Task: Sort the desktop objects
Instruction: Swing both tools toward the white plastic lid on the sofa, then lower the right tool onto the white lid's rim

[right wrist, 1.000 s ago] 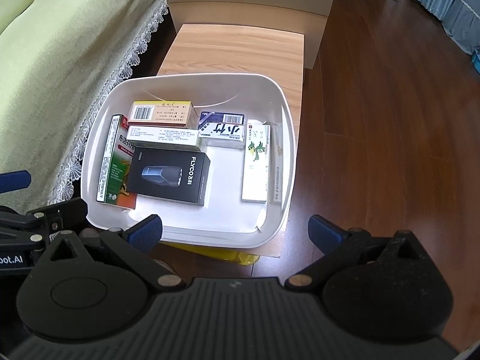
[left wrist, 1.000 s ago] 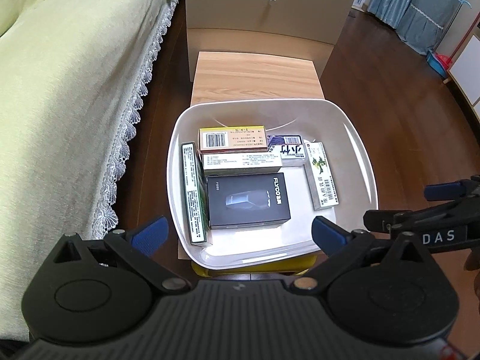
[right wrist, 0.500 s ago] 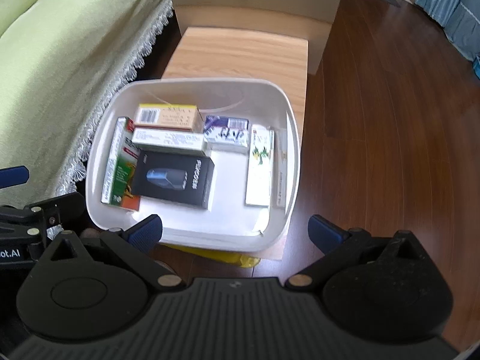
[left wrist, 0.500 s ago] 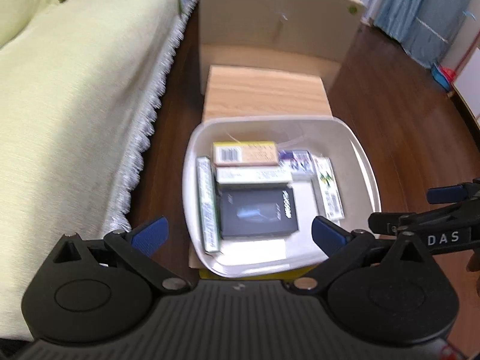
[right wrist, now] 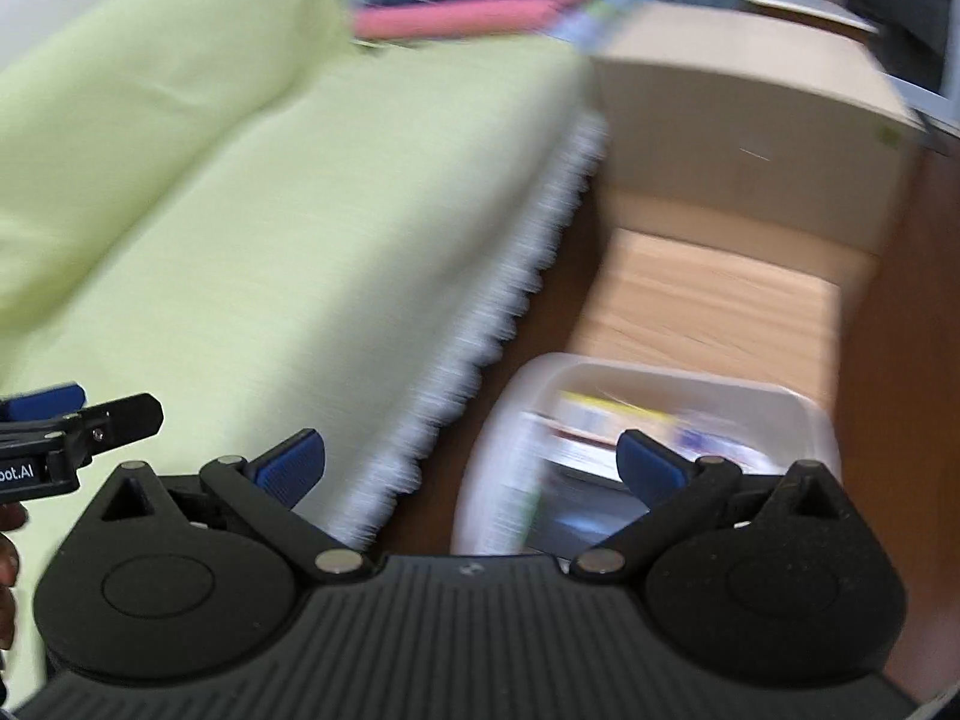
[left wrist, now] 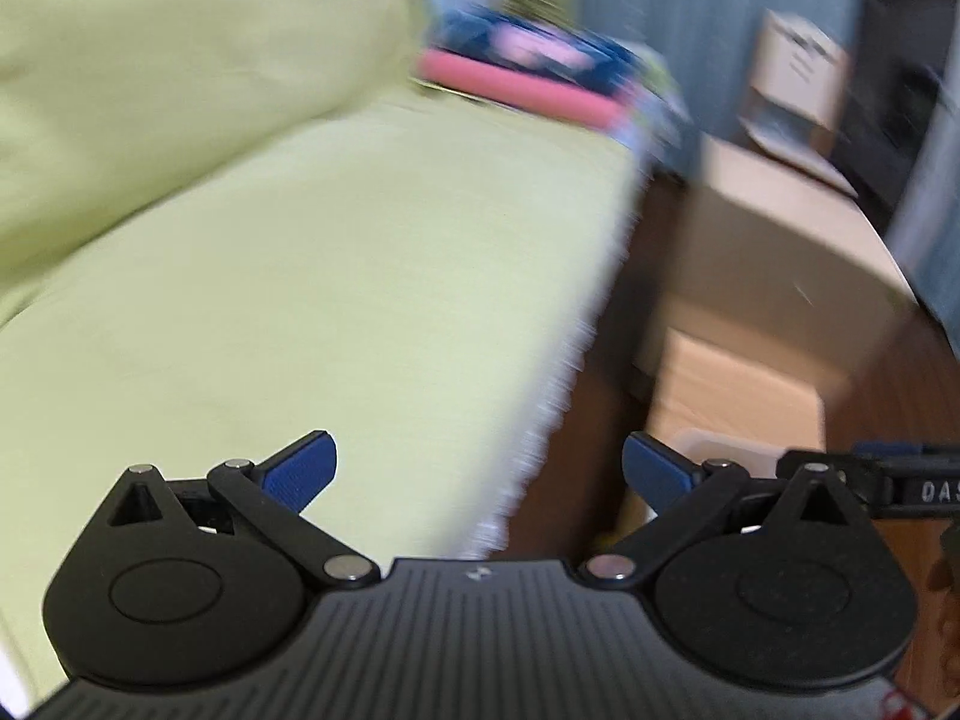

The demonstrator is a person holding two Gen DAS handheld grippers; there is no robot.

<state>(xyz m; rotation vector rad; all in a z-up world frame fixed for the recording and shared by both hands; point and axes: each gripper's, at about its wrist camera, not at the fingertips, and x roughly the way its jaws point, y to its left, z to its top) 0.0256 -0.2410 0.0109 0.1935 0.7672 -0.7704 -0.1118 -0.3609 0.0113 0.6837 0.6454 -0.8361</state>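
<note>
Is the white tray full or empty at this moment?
Not empty. In the right wrist view, the white tray holds several boxes, but blur hides their number and print.

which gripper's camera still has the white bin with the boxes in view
The right gripper: its view shows the bin with blurred boxes. The left gripper faces the green sofa, showing only a sliver of bin.

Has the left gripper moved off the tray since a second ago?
Yes. The left gripper has swung up and left: the white tray, centred before, now only peeks in at the lower right, and the green sofa cover fills the view.
</note>
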